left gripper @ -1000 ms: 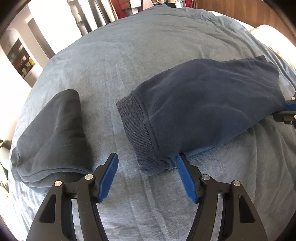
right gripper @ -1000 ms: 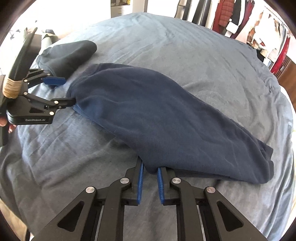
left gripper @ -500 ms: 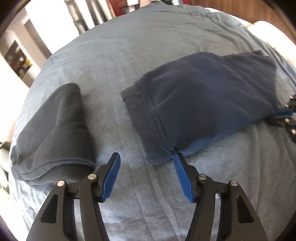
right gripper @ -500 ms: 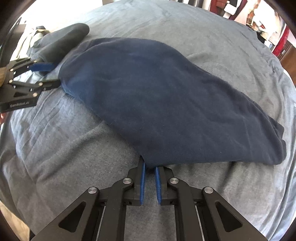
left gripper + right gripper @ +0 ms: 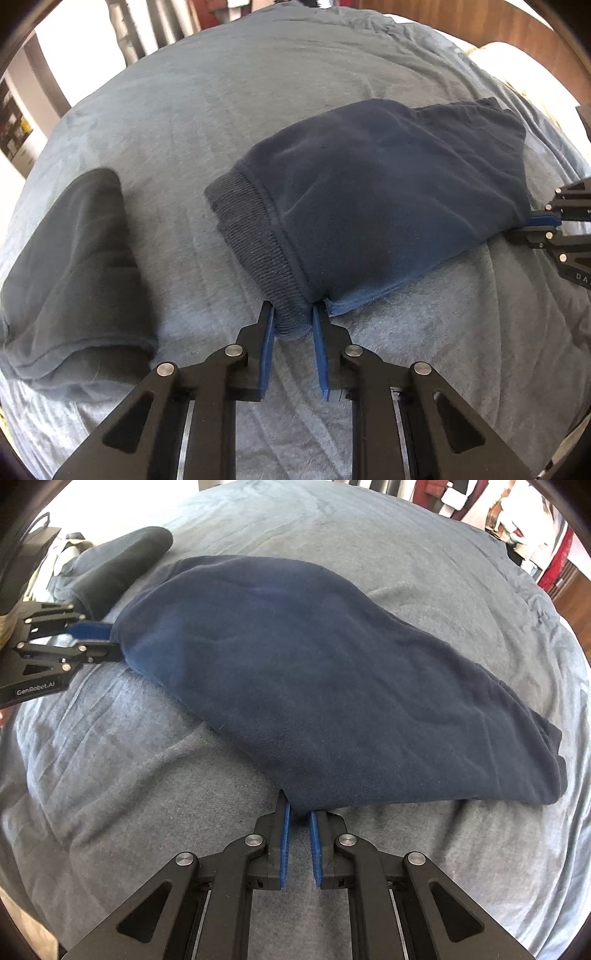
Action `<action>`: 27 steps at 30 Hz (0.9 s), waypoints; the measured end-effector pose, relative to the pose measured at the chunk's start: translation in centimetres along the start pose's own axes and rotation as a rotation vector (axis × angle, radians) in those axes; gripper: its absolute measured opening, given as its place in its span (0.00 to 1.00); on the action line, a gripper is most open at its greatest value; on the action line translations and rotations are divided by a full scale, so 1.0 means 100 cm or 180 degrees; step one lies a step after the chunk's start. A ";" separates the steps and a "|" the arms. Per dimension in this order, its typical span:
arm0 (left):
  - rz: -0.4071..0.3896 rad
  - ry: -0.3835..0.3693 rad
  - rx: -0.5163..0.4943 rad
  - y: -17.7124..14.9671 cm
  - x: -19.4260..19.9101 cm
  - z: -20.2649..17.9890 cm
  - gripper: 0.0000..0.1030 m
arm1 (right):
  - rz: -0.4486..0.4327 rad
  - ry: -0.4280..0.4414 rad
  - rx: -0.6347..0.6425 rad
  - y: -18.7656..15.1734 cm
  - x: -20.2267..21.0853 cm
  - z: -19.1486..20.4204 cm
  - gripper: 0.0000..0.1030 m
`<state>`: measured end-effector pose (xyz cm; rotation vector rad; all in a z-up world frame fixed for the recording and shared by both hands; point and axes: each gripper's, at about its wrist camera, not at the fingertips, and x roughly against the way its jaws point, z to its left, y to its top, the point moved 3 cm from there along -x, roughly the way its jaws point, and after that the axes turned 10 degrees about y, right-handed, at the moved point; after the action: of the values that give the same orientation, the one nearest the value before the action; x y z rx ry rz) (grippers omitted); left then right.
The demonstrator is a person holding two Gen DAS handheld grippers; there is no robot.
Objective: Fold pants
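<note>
Folded navy pants (image 5: 369,192) lie on a blue-grey bed cover (image 5: 221,110). Their ribbed waistband (image 5: 255,251) faces my left gripper (image 5: 291,321), which is shut on the waistband's near corner. In the right wrist view the pants (image 5: 314,686) stretch across the bed, and my right gripper (image 5: 299,812) is shut on their near folded edge. The left gripper also shows in the right wrist view (image 5: 107,642), and the right gripper in the left wrist view (image 5: 535,221), each pinching its end of the pants.
A second folded dark garment (image 5: 74,277) lies on the bed left of the pants; it also shows in the right wrist view (image 5: 122,565). Hanging clothes (image 5: 524,524) stand beyond the bed's far right. A wooden headboard (image 5: 461,11) is behind the bed.
My left gripper has closed from wide open onto the waistband corner. The right gripper has kept its hold on the other end of the pants.
</note>
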<state>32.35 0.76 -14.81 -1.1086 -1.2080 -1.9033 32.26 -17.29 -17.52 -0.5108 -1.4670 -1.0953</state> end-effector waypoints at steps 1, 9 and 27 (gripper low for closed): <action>0.0006 0.0003 0.0025 0.000 0.000 0.002 0.19 | -0.0002 -0.0005 -0.0001 0.000 0.001 -0.001 0.11; 0.0126 0.0021 -0.0025 0.000 -0.005 0.005 0.20 | 0.0018 -0.0077 -0.0125 0.000 0.001 0.000 0.10; -0.0311 0.0132 -0.0385 0.037 0.084 -0.023 0.46 | -0.0430 -0.0229 -0.0994 -0.026 0.069 -0.033 0.36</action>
<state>30.85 -3.30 -6.44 -1.0840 -1.1563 -2.0870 30.28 -23.13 -12.29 -0.6823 -1.4150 -1.4378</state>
